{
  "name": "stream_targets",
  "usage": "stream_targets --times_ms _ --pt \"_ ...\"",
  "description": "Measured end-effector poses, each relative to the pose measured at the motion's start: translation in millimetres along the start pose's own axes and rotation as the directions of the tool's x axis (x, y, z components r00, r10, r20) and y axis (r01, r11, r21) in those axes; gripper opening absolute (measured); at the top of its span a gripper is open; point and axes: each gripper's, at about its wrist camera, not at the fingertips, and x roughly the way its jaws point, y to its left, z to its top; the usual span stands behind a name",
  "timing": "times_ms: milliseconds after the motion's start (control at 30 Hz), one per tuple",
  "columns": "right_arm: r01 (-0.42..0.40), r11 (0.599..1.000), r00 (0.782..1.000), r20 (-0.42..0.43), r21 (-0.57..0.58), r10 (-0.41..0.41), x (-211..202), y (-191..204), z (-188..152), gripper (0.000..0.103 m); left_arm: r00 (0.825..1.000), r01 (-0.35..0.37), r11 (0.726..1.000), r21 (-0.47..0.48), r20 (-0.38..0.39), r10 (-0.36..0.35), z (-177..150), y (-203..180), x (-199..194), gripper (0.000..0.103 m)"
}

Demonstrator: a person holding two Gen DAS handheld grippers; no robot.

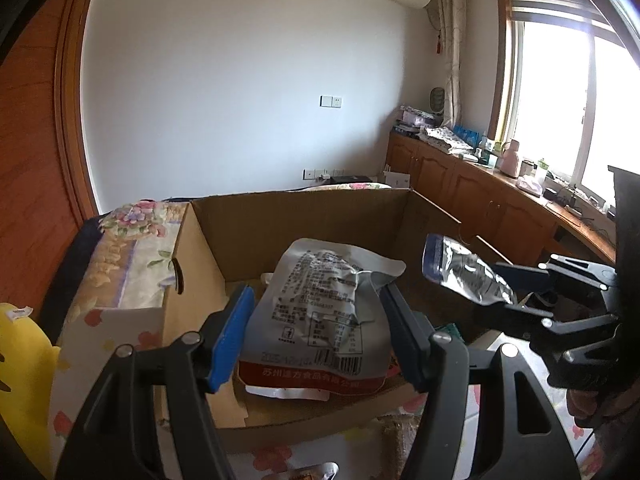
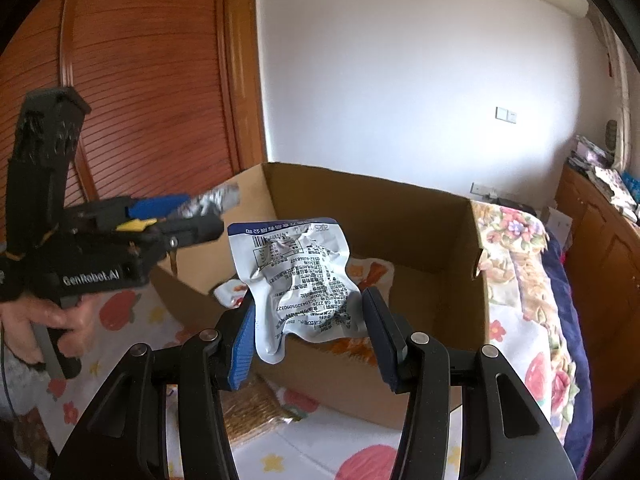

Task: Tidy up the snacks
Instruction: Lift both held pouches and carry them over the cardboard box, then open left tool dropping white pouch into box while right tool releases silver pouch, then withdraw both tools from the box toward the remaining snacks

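From the left wrist view, the left claw (image 1: 316, 332) is shut on a silver snack bag with a red bottom edge (image 1: 316, 312). Both blue pads press the bag's sides. The bag hangs over the open cardboard box (image 1: 304, 216), which sits on a flowery bed cover (image 1: 132, 264). Off to the right, the right claw (image 1: 508, 292) holds a second bag up in the air near the box's right wall. This silver snack bag with a blue edge (image 1: 464, 272) looks crinkly and light.

From the right wrist view, the right claw (image 2: 308, 340) pinches the silver snack bag with a blue edge (image 2: 300, 276) by its lower part, with its top standing up above the box (image 2: 400, 220). The left claw (image 2: 192, 216) shows at the left, with a hand (image 2: 44, 320) on its grip.

Both bags look soft, thin and a bit slippery. I think a hold across the flat sealed edge is best, because the puffy middle can squash or slide out.
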Motion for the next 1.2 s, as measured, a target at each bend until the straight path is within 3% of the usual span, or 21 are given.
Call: stream_targets --times_ms 433,700,1200 --pt "0.048 0.999 0.998 -0.044 0.018 -0.047 28.8 -12.5 0.9 0.051 0.999 -0.026 1.000 0.003 -0.047 0.026 -0.3 -6.7 20.3 0.065" --pt "0.032 0.998 0.998 -0.061 0.050 -0.029 32.2 -17.1 -3.1 0.052 0.997 -0.029 1.000 -0.009 -0.078 0.029 -3.8 -9.9 26.9 0.066" --pt "0.056 0.996 0.998 -0.046 0.075 -0.052 26.6 -18.8 0.4 0.059 0.998 -0.039 0.999 0.016 -0.043 0.039 -6.4 -15.1 9.0 0.069"
